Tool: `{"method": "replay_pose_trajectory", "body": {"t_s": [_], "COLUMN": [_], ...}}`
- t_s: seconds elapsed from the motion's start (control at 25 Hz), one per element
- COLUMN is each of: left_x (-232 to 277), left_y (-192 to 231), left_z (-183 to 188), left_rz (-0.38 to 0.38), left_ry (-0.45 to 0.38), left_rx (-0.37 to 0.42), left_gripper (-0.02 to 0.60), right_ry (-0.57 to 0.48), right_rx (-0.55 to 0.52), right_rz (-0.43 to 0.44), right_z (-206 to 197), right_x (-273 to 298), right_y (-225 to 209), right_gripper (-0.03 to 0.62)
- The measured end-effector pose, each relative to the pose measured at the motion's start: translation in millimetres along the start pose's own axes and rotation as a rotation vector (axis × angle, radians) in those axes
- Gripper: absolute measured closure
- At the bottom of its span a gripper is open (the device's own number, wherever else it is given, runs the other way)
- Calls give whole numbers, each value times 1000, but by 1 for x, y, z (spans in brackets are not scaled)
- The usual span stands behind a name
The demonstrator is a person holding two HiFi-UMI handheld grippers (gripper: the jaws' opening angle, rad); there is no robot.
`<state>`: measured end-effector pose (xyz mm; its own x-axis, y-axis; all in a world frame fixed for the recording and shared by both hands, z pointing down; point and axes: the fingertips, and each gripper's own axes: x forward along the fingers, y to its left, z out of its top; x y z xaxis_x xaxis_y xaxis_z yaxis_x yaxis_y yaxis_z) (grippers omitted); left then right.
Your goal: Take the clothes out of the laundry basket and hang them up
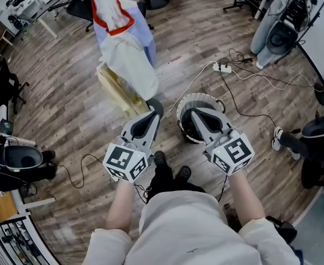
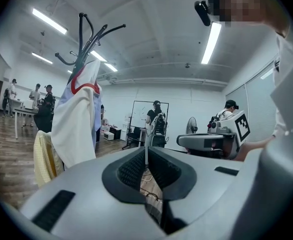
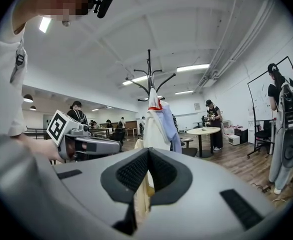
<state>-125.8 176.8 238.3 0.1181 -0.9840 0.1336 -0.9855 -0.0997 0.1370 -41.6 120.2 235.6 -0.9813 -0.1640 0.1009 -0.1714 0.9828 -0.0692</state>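
Note:
A round white laundry basket stands on the wood floor in the head view, with dark clothing inside. My right gripper hangs over the basket's left part, shut and empty. My left gripper is just left of the basket, also shut with nothing in it. Beyond them a coat rack carries a white garment, a light blue one and a yellow one. In the gripper views both pairs of jaws, the left gripper and the right gripper, point about level toward the rack.
A power strip and cables lie on the floor behind the basket. Jeans hang on a stand at the far right. Chairs and desks line the left edge. A round table and several people stand farther off.

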Motion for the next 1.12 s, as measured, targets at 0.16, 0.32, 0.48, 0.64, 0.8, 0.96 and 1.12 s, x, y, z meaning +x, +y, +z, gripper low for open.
{"method": "replay_pose_trajectory", "body": {"t_s": [0.16, 0.32, 0.48, 0.64, 0.8, 0.96, 1.12], "left_x": [-2, -1, 1, 2, 2, 3, 5], "left_y": [-4, -11, -16, -20, -25, -27, -30], "left_z": [0, 0, 2, -1, -3, -2, -1], "left_rz": [-1, -9, -14, -21, -28, -33, -38], "left_ry": [-6, -6, -4, 3, 8, 11, 16], "left_rx": [4, 4, 10, 13, 18, 19, 19], "left_gripper": [549, 549, 549, 549, 549, 549, 549], "right_ry": [-1, -1, -10, -11, -9, -12, -10], "right_rx": [-3, 2, 1, 2, 10, 1, 0], "right_rz": [-3, -11, -15, -23, -34, -27, -28], "right_z": [0, 0, 4, 2, 0, 0, 1], "right_x": [-6, -11, -17, -22, -26, -28, -30], "right_y": [1, 2, 0, -2, -2, -1, -3], "right_gripper": [591, 591, 591, 591, 591, 591, 591]}}
